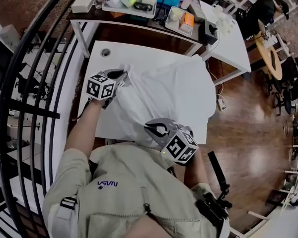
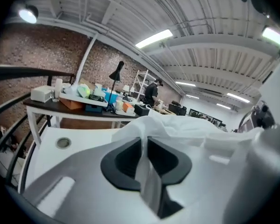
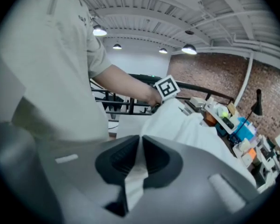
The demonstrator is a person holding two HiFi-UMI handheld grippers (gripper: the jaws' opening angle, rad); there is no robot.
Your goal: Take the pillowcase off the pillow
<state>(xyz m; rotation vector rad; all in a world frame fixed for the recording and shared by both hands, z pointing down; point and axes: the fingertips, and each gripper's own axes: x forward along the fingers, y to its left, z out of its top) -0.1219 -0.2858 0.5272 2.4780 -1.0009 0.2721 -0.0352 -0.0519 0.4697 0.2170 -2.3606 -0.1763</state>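
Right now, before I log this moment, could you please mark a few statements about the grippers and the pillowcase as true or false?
1. The left gripper has its jaws closed on white fabric of the pillowcase. True.
2. The right gripper is empty, its jaws wide apart. False: its jaws are pinched on pillowcase fabric too.
3. The pillowcase lies on a white table. True.
4. The pillowcase is dark blue. False: it is white.
5. Both grippers hold the same corner. False: the left one grips the far side and the right one the edge nearest the person.
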